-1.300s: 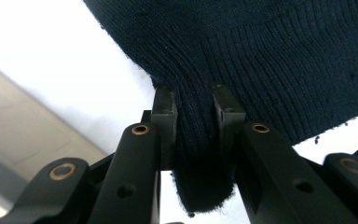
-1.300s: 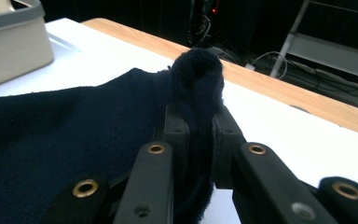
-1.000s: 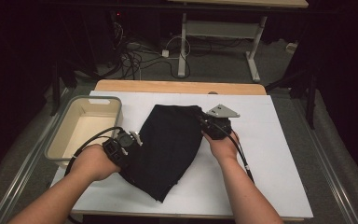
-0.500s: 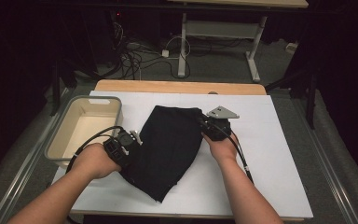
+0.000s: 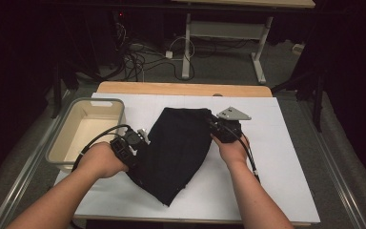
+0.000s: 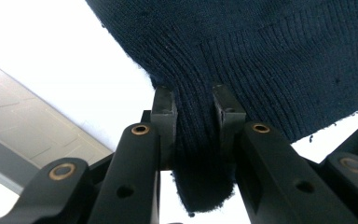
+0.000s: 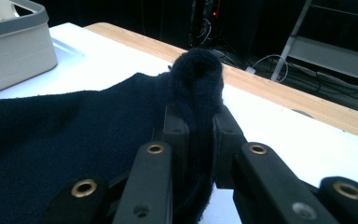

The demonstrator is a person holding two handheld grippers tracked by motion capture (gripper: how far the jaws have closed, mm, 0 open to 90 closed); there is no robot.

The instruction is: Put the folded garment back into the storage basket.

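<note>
- A dark knitted garment [image 5: 178, 148] lies folded on the white desk [image 5: 286, 191], near its middle, running slantwise from the far edge side down toward the near edge, where it narrows to a point.
- The left gripper [image 5: 140, 139] sits at the garment's left edge, held by the person's left hand [image 5: 102, 160]. In the left gripper view its 2 jaws are closed tight on a bunched fold of the ribbed knit hem [image 6: 193, 135], with a tuft of cloth hanging out below the grip.
- The right gripper [image 5: 214, 125] sits at the garment's far right corner, held by the right hand [image 5: 231, 149], with its grey three-cornered plate [image 5: 233, 114] on top and a cable [image 5: 248, 157] trailing back along the forearm.
- In the right gripper view the 2 jaws are pinched nearly together on a rolled lump of the dark knit [image 7: 196, 88], which stands up above the jaw tips; the rest of the cloth [image 7: 60, 154] spreads flat to that view's left.
- A beige bin [image 5: 59, 145] with a grey rim stands at the desk's left edge, just beside the left hand and apart from the garment.
- A strip of bare wood [image 5: 186, 88] runs along the desk's far edge, beyond the white surface.
- Both forearms come in from the near edge, 1 on each side of the garment.
</note>
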